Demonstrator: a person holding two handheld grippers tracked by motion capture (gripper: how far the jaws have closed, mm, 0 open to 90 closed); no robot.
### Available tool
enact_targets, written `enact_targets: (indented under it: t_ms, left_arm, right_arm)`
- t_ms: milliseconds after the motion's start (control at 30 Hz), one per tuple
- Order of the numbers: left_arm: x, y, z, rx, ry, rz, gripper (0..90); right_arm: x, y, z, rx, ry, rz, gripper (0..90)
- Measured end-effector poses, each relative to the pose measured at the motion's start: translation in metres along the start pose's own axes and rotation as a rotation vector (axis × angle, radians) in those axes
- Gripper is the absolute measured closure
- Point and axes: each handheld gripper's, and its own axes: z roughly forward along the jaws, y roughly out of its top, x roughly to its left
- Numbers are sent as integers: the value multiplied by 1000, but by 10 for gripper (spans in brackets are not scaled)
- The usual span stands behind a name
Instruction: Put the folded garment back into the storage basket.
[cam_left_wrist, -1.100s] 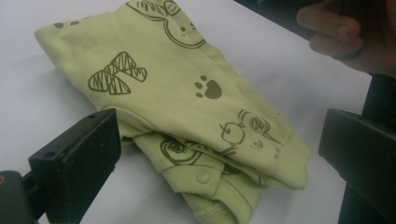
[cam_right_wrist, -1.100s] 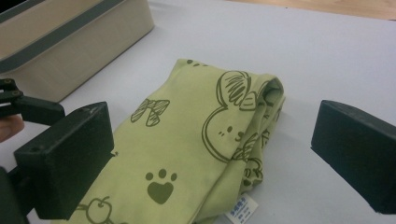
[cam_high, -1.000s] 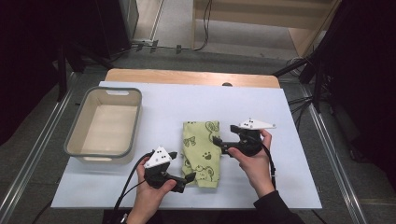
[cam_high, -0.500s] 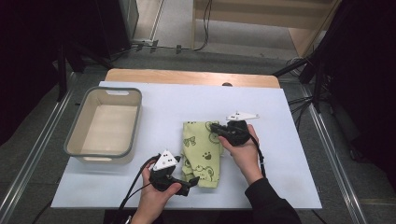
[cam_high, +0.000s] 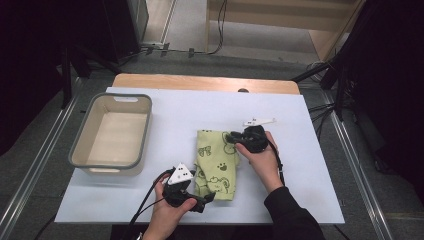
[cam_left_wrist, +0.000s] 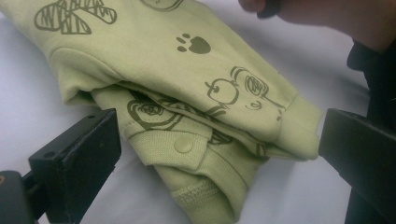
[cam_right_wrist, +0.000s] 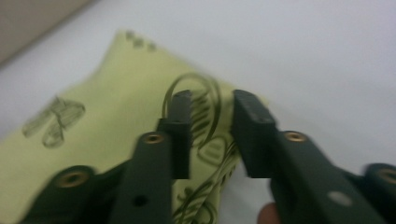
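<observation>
From above, a folded green garment (cam_high: 216, 165) lies on the white table (cam_high: 310, 165), right of a grey tub (cam_high: 112, 134). The left gripper (cam_high: 207, 198) sits at its near edge, the right gripper (cam_high: 234, 137) at its far right corner.

In the left gripper view, the jaws stand wide, the garment's (cam_left_wrist: 196, 93) cuffs between them, unpinched.

In the right gripper view, the jaws, just reopening, hover narrowly parted over the garment (cam_right_wrist: 112, 121), gripping nothing.
</observation>
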Motion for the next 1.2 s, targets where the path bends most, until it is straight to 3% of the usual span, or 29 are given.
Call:
enact_targets:
  t_ms: [67, 133, 267, 467, 567, 667, 767, 833, 1000, 1067, 1200]
  left_arm:
    - [0, 0, 0, 0, -1, 0, 0]
    - [1, 0, 0, 2, -4, 0, 0]
    - [0, 0, -1, 0, -6, 0, 0]
    - [0, -1, -1, 3, -12, 1, 0]
    - [0, -1, 0, 6, -15, 3, 0]
    - [0, -1, 0, 7, -16, 3, 0]
    - [0, -1, 0, 6, -20, 1, 0]
    - [0, -1, 0, 6, -22, 2, 0]
    - [0, -1, 0, 6, -24, 4, 0]
    - [0, 0, 0, 2, -23, 0, 0]
    - [2, 1, -1, -5, -27, -10, 0]
  right_arm:
    - [-1, 6, -6, -37, 0, 7, 440]
    - [2, 12, -6, -28, -11, -3, 304]
    - [10, 17, 9, 13, -22, -55, 205]
    - [-2, 11, 31, 46, 4, 18, 129]
    - [-10, 5, 45, 81, -36, 26, 0]
    - [-15, 2, 50, 86, -31, 46, 0]
    - [-15, 2, 52, 87, -25, 32, 0]
    - [-14, 1, 51, 90, -3, 21, 38]
    - [-15, -1, 47, 92, 98, 29, 313]
    - [-15, -1, 46, 103, 143, 56, 411]
    - [-14, -2, 44, 122, 172, 100, 593]
